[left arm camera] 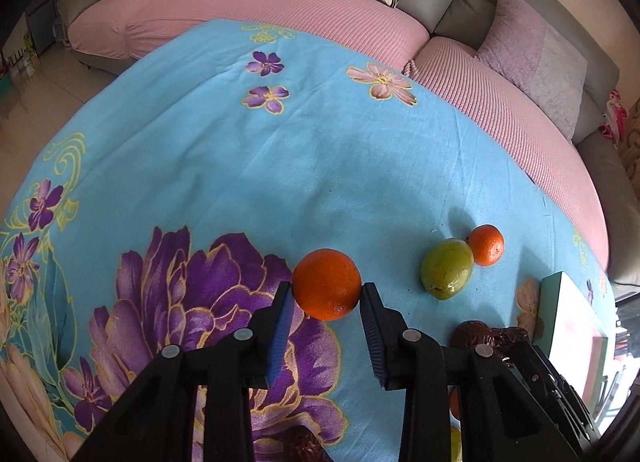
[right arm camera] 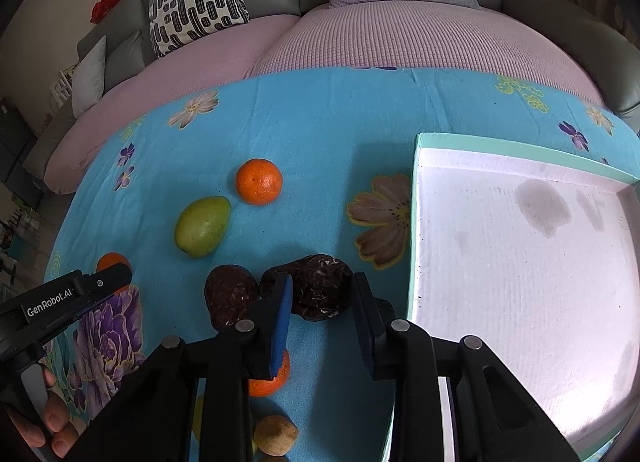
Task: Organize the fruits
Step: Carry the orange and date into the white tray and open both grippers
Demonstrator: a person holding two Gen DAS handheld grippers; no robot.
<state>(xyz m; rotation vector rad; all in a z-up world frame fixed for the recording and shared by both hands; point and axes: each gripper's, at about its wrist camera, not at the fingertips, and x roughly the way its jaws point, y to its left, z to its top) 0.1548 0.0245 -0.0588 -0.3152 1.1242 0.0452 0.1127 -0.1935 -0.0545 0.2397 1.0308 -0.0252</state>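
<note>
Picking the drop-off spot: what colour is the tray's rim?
Mint green, around a white inside; the tray shows best in the right wrist view.

Soft daylight, glare washing out tray floor; faint shadows; strong fisheye bending, dark vignetted corners.

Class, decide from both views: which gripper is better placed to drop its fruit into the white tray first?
Right. The right gripper brackets the dark brown wrinkled fruit beside the mint-rimmed white tray. The left gripper straddles a large orange farther from it.
</note>
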